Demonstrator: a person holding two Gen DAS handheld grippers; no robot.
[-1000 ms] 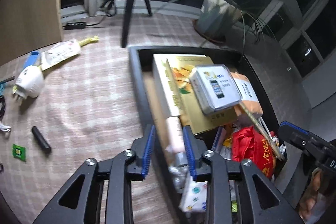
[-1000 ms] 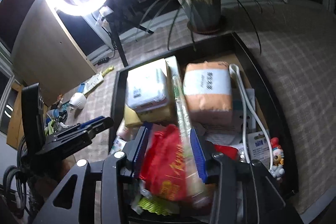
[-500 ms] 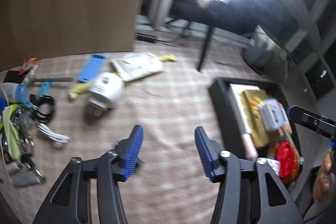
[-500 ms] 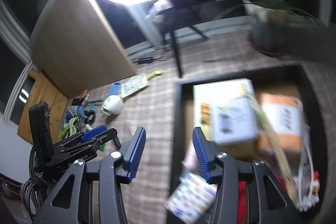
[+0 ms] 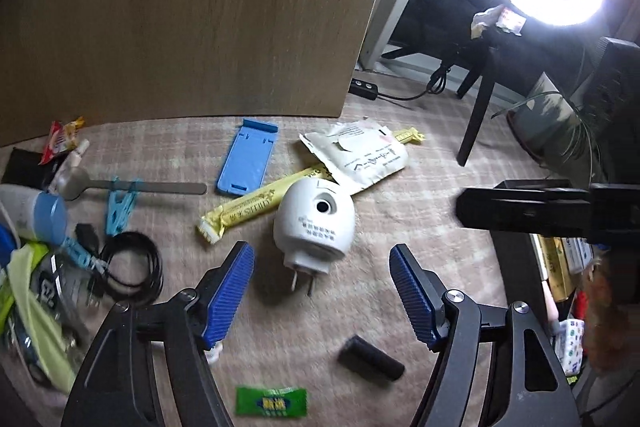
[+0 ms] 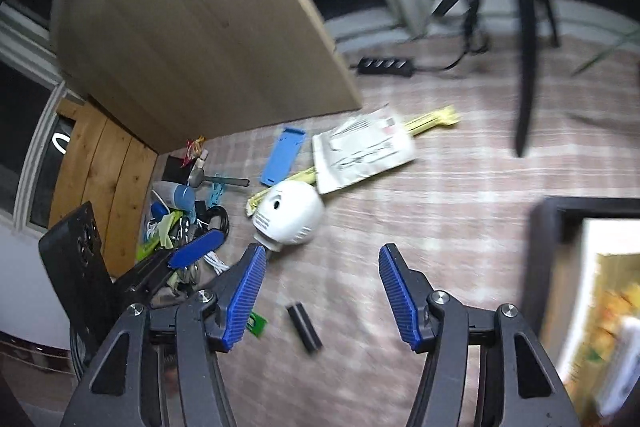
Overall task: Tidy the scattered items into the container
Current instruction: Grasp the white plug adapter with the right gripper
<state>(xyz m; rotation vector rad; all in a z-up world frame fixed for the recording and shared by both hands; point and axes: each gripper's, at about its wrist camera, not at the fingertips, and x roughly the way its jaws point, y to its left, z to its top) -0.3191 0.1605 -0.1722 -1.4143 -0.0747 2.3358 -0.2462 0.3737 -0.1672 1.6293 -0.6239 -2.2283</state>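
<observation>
1. Hovering above the checked cloth, the left hand-held gripper (image 5: 322, 291) is held released with nothing between its blue pads; the right hand-held gripper (image 6: 320, 293) is likewise spread wide and empty.
2. Just ahead of the left hand-held gripper, the white plug-in device (image 5: 314, 223) is seen lying with its prongs turned toward the jaws; a yellow stick packet (image 5: 244, 209) and a white pouch (image 5: 360, 155) lie just beyond it, touching or overlapping.
3. Below and between the left pads, a black cylinder (image 5: 370, 357) and a green sachet (image 5: 271, 401) are found on the cloth.
4. The container (image 6: 544, 267) is placed to the right of the right hand-held gripper, already crowded with boxes.
5. A slip is judged likely if the rounded white shell is pinched across its dome: smooth curved plastic could squirt out from the pads.
6. A collision between the two hand-held grippers is possible, since both are aimed at the same patch.
7. The cable tangle (image 5: 132, 265) to the left could be snagged if the approach drifts that way.
8. Overfilling could let items topple from the container.
</observation>
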